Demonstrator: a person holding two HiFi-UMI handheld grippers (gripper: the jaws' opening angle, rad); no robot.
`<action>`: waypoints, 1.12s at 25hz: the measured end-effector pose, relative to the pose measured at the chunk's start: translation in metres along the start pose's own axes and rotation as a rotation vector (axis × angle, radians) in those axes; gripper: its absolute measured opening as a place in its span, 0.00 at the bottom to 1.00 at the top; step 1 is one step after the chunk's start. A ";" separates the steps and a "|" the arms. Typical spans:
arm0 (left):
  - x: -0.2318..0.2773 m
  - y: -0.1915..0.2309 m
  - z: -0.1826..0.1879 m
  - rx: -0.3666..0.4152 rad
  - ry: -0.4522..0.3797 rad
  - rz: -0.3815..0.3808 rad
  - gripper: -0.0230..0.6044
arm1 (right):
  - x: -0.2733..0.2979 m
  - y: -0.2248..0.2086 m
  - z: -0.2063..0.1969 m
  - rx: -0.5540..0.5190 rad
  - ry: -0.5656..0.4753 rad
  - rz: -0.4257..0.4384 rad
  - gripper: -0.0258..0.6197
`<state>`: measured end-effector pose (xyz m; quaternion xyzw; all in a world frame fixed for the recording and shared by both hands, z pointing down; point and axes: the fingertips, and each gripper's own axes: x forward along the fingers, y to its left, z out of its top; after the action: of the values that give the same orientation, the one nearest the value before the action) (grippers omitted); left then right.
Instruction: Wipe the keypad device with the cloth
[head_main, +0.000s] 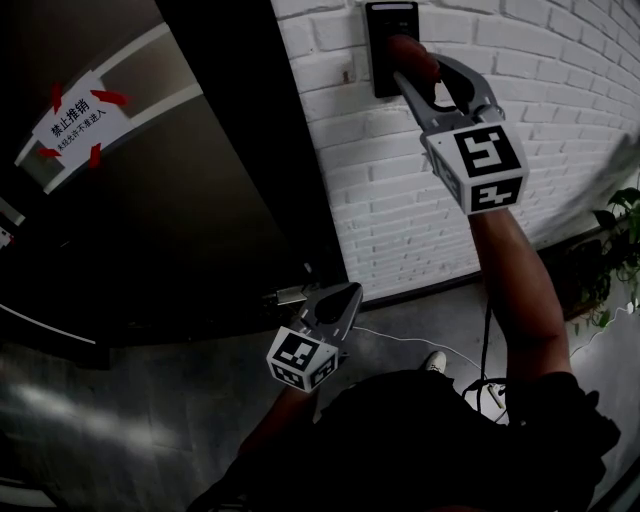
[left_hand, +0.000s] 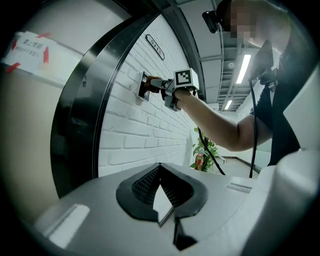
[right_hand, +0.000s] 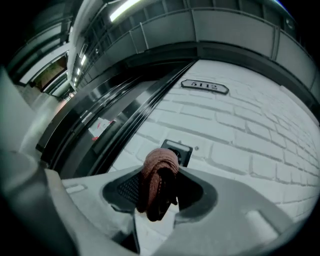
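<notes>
cloth (right_hand: 159, 180): reddish-brown, bunched into a wad, at the face of the keypad device (head_main: 385, 25); contact looks likely in the head view, not confirmed.
keypad device: small dark panel fixed upright on the white brick wall (head_main: 560, 120), just right of the dark door (head_main: 200, 200).
right gripper (head_main: 418, 70): raised to the panel, fingers clenched on the middle of the cloth wad, with a rounded fold beyond the tips and a loose tail hanging below.
left gripper (left_hand: 162, 195): held low and near me, well apart from the panel, fingers closed tip to tip with nothing between them.
cloth handling, my judgement: light, soft and compressible; it will flatten under pressure and may drag out of the fingers if rubbed hard.
grip point, my judgement: the present mid-wad hold suits, as it leaves padding ahead of the tips.
device handling, my judgement: rigid and wall-mounted, so needs no holding; its keys may press in, so wipe lightly.
risk: bare tips scraping the panel if the fold slips back.
</notes>
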<state>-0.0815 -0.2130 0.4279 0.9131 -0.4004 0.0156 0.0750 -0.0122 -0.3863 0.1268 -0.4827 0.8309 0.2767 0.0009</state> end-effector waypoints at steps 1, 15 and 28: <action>0.000 -0.001 -0.001 -0.001 0.001 -0.002 0.06 | 0.003 -0.004 0.010 -0.011 -0.015 -0.008 0.27; 0.001 0.000 -0.002 -0.006 0.003 0.004 0.06 | 0.038 -0.037 0.048 -0.069 -0.050 -0.081 0.27; -0.001 -0.001 -0.001 -0.012 -0.003 0.001 0.06 | 0.031 -0.035 0.027 -0.041 -0.022 -0.088 0.26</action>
<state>-0.0814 -0.2115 0.4283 0.9124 -0.4012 0.0121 0.0799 -0.0076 -0.4120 0.0789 -0.5157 0.8030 0.2986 0.0122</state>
